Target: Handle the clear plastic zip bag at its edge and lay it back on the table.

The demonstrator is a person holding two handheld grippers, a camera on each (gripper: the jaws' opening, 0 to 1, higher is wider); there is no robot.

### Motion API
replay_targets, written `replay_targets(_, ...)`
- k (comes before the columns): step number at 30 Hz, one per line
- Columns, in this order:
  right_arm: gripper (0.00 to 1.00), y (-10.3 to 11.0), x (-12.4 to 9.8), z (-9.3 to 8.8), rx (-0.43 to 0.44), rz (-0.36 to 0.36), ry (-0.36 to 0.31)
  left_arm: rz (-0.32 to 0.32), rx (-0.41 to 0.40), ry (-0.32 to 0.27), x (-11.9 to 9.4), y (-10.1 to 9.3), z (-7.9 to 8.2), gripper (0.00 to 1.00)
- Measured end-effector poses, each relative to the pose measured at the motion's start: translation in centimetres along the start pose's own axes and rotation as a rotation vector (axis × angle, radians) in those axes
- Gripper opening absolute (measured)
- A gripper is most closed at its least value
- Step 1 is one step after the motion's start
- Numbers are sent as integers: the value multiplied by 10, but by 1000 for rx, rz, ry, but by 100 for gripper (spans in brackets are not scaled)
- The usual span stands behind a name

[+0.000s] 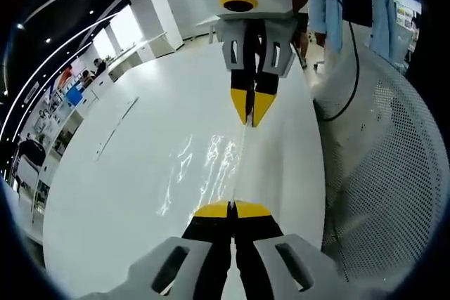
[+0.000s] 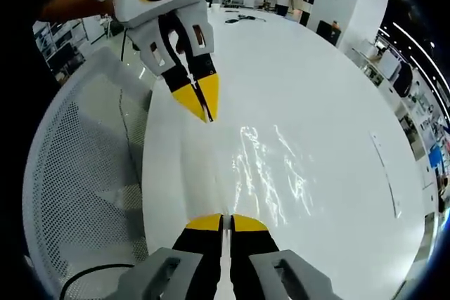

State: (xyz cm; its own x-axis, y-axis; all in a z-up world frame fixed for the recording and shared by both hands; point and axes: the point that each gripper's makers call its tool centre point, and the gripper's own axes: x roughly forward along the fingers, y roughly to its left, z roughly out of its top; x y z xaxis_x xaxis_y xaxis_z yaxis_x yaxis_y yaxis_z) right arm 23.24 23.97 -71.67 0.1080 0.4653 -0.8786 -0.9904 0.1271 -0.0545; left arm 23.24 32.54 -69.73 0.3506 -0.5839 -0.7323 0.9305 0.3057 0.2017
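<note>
Two grippers, both clamped on one clear zip bag. In the left gripper view we see the left gripper at lower centre, jaws pressed together on the bag's near edge, and the right gripper at upper centre pinching the far edge. Between them the bag stretches over the white table. A white mesh chair stands at the right.

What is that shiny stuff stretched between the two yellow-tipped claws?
In both views, the clear plastic zip bag spans the stretch, its edge pinched by the left gripper and right gripper above the white table.
</note>
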Motion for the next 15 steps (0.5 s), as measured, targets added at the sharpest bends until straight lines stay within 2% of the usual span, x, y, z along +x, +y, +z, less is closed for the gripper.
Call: replay_targets(15,0,-3,-4,-9,22,-9,8,5,0,-1,0,2,-1,0)
